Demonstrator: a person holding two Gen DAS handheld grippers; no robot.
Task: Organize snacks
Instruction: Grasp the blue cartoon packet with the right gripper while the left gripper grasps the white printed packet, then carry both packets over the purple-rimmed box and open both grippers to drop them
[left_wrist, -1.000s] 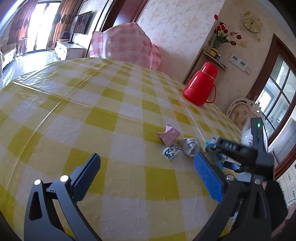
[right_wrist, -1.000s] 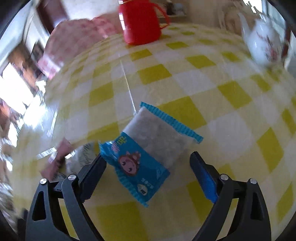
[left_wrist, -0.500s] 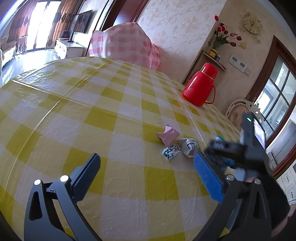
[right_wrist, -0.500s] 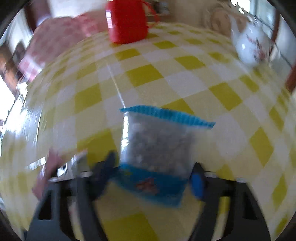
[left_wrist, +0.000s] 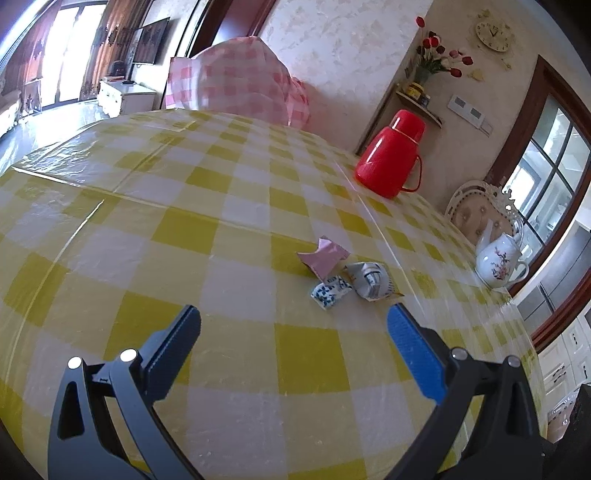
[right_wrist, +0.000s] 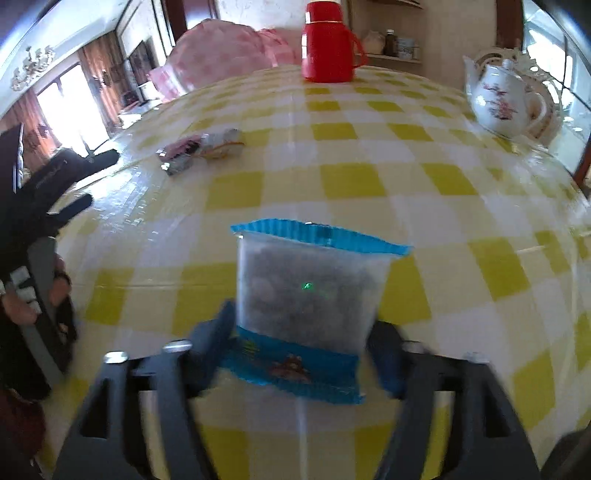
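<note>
My right gripper (right_wrist: 301, 332) is shut on a blue-and-clear snack bag (right_wrist: 310, 295) and holds it above the yellow checked table (right_wrist: 369, 177). Three small snack packets lie together on the table: a pink one (left_wrist: 325, 255), a blue-and-white one (left_wrist: 330, 291) and a silver one (left_wrist: 369, 282). They show far left in the right wrist view (right_wrist: 199, 147). My left gripper (left_wrist: 293, 332) is open and empty, low over the table just short of the packets.
A red thermos (left_wrist: 391, 155) stands at the table's far side. A white teapot (left_wrist: 498, 262) stands near the right edge. The left gripper and its gloved hand show at the left in the right wrist view (right_wrist: 40, 221).
My right gripper closed on the blue snack bag, lifted it and pulled back from the packets. It has left the left wrist view. The left gripper has stayed still.
</note>
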